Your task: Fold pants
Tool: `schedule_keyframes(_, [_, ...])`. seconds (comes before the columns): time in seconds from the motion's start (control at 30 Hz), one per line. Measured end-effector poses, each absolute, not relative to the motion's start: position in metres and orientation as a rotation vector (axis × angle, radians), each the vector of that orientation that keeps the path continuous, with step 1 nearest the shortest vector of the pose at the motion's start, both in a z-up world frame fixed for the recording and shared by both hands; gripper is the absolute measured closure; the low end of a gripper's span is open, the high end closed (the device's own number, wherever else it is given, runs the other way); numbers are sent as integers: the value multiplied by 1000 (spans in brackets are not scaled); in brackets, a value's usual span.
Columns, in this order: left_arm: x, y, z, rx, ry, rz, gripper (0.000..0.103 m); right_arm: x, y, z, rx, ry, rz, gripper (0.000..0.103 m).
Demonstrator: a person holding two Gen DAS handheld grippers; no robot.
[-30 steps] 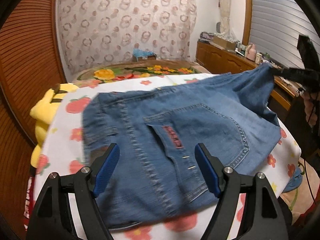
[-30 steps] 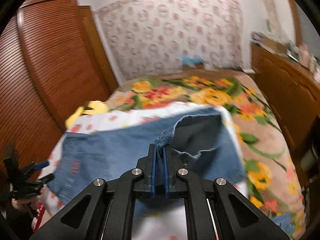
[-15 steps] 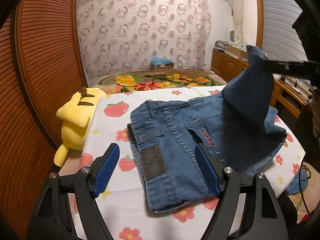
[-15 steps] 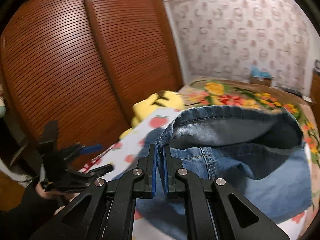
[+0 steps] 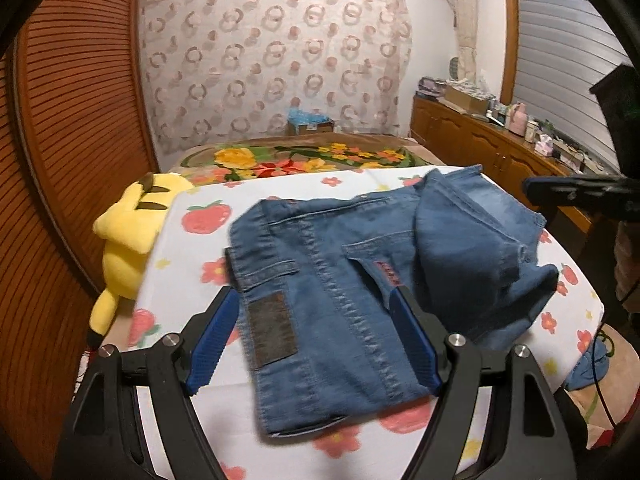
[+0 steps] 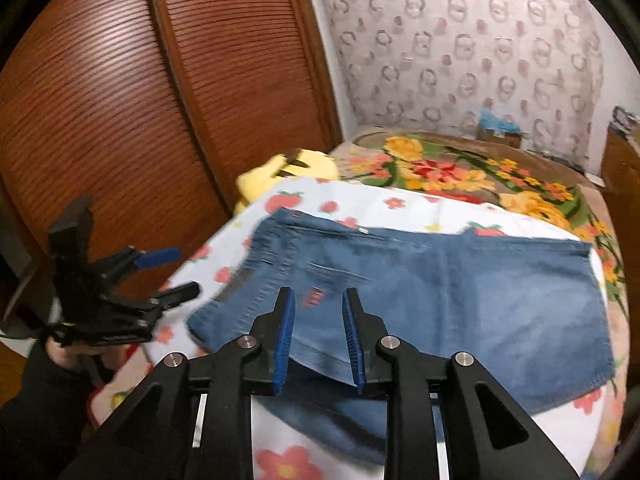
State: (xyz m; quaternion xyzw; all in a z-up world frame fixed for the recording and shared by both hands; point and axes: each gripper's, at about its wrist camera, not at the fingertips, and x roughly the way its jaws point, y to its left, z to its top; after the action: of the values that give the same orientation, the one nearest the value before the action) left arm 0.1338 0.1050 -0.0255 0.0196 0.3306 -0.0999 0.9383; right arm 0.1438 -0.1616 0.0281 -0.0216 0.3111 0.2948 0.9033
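Observation:
Blue denim pants point(image 5: 340, 280) lie folded on a white cloth printed with strawberries and flowers point(image 5: 200, 224), waistband and brown patch toward me, the leg end flopped over on the right. My left gripper point(image 5: 312, 332) is open and empty, hovering over the waistband. In the right wrist view the pants point(image 6: 460, 292) lie flat. My right gripper point(image 6: 318, 340) is open and empty just above their near edge. The left gripper point(image 6: 160, 276) shows at the left in that view, and the right gripper point(image 5: 576, 196) shows at the right edge of the left wrist view.
A yellow plush toy point(image 5: 128, 232) lies at the cloth's left edge. A floral bedspread point(image 5: 288, 160) lies beyond. Wooden slatted doors point(image 6: 160, 100) stand on the left. A wooden cabinet point(image 5: 492, 148) with clutter stands at the right.
My right gripper opened and let go of the pants leg, which dropped folded over the pants. The left gripper stayed open and moved slightly closer.

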Motion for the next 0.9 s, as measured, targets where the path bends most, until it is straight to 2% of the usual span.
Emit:
schedule_keyframes(0.1, [134,87,-26,43,681,-247,25,138,-174,18,-66,657,542,76])
schedule_keyframes(0.33, [125,51,-16,58,654,-325,25,146,-192,-6,-56,700,430,63])
schedule_keyframes(0.63, [114,16,1,67,618,-420,25,145,-200,-27,-14,751,394,63])
schedule_keyframes(0.9, [126,1,-21,106,665,-392,26,149,-209,-34,2,777,402,62])
